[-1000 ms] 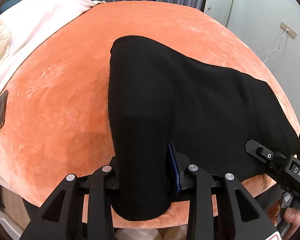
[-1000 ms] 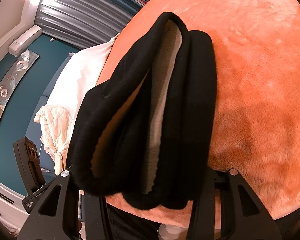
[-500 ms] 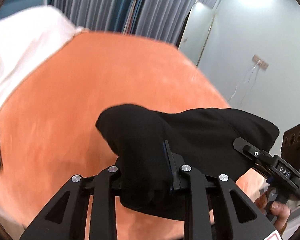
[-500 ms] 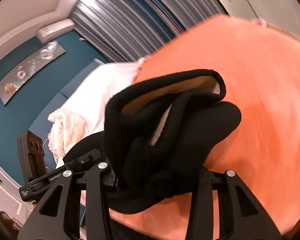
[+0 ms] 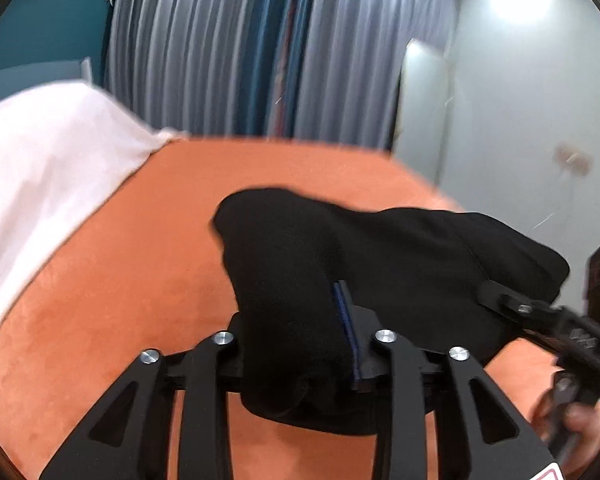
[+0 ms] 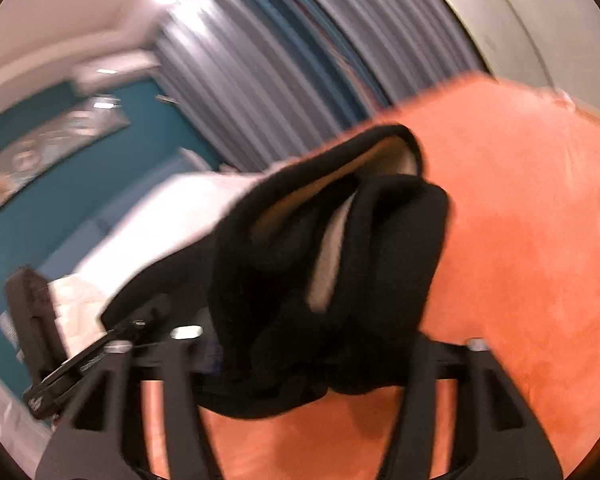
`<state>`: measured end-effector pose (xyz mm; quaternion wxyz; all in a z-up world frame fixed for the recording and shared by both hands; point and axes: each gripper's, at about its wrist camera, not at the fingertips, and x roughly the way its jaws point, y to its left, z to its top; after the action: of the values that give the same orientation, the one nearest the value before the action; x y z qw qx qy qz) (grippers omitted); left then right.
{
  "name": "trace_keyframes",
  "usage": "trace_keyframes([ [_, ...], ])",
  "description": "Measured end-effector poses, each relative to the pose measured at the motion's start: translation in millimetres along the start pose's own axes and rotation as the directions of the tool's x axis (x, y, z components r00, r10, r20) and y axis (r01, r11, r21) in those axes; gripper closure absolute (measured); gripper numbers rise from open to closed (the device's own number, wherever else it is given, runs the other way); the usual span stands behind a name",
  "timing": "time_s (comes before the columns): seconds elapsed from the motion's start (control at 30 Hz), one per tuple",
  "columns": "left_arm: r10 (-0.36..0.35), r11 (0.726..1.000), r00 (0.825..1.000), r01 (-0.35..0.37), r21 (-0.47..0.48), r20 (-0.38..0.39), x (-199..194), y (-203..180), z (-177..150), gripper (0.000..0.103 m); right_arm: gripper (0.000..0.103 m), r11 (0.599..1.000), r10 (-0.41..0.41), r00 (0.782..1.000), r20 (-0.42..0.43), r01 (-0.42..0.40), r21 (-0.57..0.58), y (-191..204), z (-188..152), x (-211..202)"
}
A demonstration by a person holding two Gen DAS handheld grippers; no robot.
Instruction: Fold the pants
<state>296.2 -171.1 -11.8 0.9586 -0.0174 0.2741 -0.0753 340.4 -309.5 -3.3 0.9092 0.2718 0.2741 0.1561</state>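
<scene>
Beyond the orange bed (image 5: 148,240) I see grey curtains (image 5: 220,48); a white duvet (image 5: 40,152) lies at the bed's far left. The black pants (image 5: 380,264) hang bunched above the bed, blocking my view forward. My left gripper (image 5: 300,344) and right gripper (image 6: 312,344) have both just been widening, with pants fabric between the jaws of each; whether the pads press it I cannot tell.

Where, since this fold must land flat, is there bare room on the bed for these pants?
Bare: the orange plush blanket left of the black fleece-lined pants, up to the white bedding, and beyond them to the far edge by the grey curtains. Crowded: the near edge, where the pants hang.
</scene>
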Motion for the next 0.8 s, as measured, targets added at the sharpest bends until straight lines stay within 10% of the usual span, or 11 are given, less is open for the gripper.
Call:
trace_keyframes([
  [0.13,0.187,0.982,0.955,-0.18,0.053,-0.23,76,26,-67,0.061,0.027,0.96,-0.23,0.957,-0.177,0.253,0.122,-80,-44,42],
  [0.27,0.18,0.983,0.978,-0.175,0.052,-0.103,22,41,-88,0.059,0.037,0.961,-0.269,0.963,-0.034,0.27,0.064,-87,-62,-25],
  [0.4,0.153,0.988,0.988,-0.152,0.041,-0.018,-14,25,-58,0.059,0.084,0.961,-0.242,0.97,0.036,0.244,-0.128,-36,-39,-48],
  [0.6,0.104,0.994,0.983,-0.099,0.041,-0.152,56,-17,-12,0.05,0.087,0.916,-0.248,0.967,-0.065,0.212,-0.34,41,-15,42],
  [0.7,0.175,0.983,0.951,-0.156,0.093,-0.256,110,-11,-34,0.049,0.097,0.869,-0.417,0.889,-0.187,0.33,-0.369,-9,-30,104],
  [0.8,0.247,0.945,0.96,-0.209,0.252,-0.132,110,-29,-53,0.048,0.101,0.937,-0.294,0.939,-0.178,0.246,-0.247,-28,-27,93],
])
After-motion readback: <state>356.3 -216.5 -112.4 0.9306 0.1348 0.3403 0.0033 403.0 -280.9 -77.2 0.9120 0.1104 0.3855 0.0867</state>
